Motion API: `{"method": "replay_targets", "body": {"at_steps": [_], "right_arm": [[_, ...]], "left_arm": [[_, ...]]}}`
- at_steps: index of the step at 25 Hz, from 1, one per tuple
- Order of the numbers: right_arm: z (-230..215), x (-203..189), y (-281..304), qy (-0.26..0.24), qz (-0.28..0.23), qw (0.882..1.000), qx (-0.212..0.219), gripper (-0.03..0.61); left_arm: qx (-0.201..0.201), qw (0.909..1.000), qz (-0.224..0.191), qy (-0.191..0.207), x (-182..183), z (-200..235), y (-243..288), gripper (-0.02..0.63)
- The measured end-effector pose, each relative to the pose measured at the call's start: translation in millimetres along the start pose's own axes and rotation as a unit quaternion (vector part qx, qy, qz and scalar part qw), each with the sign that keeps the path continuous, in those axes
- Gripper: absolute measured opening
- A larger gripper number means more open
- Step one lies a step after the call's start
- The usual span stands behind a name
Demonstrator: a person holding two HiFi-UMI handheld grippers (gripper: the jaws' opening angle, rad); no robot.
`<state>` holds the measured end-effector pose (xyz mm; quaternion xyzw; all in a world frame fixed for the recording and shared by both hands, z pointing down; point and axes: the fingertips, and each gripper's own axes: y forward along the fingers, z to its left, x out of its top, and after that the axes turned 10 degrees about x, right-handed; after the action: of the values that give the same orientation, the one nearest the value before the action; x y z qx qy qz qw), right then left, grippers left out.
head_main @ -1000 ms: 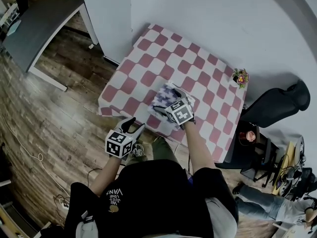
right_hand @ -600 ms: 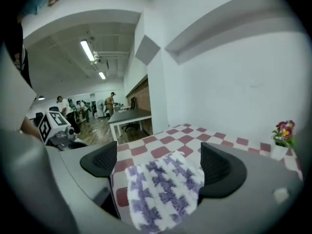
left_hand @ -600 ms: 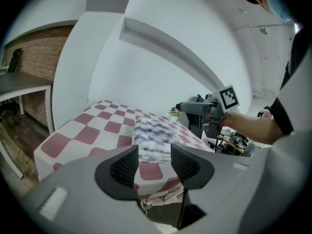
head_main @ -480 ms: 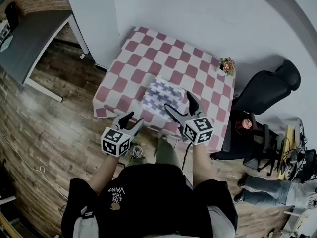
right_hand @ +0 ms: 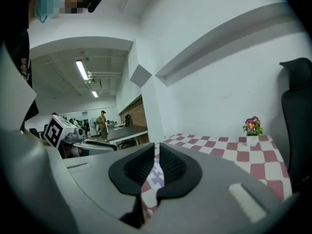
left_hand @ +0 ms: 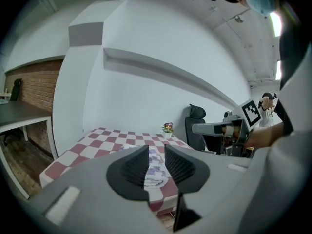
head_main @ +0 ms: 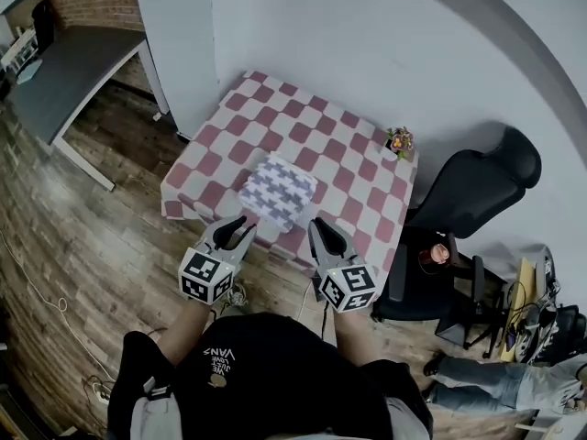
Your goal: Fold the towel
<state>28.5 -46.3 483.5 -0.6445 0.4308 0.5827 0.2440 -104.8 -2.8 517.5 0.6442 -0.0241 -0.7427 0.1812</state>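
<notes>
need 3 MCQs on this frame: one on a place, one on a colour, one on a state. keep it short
1. Where on the tablecloth does the flower pot stand?
A) near left corner
B) far right corner
C) centre

2. The tablecloth's pattern is:
A) plain green
B) blue stripes
C) red and white checks

3. The towel is:
A) folded into a compact stack
B) spread flat across the whole cloth
C) hanging off the edge

Answers:
1 B: the head view shows the pot at the corner nearest the wall and the chair side.
2 C: red and white squares alternate over the whole cloth.
3 A: it lies as a small layered rectangle near the front edge, with the checks bare around it.
</notes>
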Motion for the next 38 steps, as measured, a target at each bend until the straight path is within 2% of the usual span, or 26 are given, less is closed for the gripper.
{"method": "replay_targets", "body": {"at_steps": [1, 3, 7, 14, 18, 24, 38], "right_arm": [[2, 1, -8, -0.003, -0.002, 1.000, 0.003, 0.010], [3, 4, -24, -0.011, -0.006, 1.000, 0.014, 0.006], [3, 4, -50, -0.018, -0.006, 0.999, 0.040, 0.005], [10, -14, -87, -0.020, 0.018, 0.997, 0.077, 0.005], [15, -30, -103, -0.022, 0.039, 0.995, 0.086, 0.005], [20, -55, -123, -0.029, 0.076, 0.993, 0.085, 0.005], [14, -64, -137, -0.045, 0.082, 0.993, 0.077, 0.005]], "left_arm": [[0.005, 1.0000, -0.006, 0.004, 2, -8, -4, 0.091], [0.018, 0.9997, -0.014, 0.012, 2, -24, -14, 0.052], [0.053, 0.9982, -0.016, 0.020, -6, -47, -37, 0.017], [0.120, 0.9925, -0.013, 0.021, -31, -74, -77, 0.002], [0.142, 0.9896, -0.009, 0.022, -45, -87, -93, 0.002], [0.157, 0.9873, -0.003, 0.024, -62, -108, -109, 0.002], [0.153, 0.9880, -0.010, 0.019, -68, -132, -110, 0.002]]}}
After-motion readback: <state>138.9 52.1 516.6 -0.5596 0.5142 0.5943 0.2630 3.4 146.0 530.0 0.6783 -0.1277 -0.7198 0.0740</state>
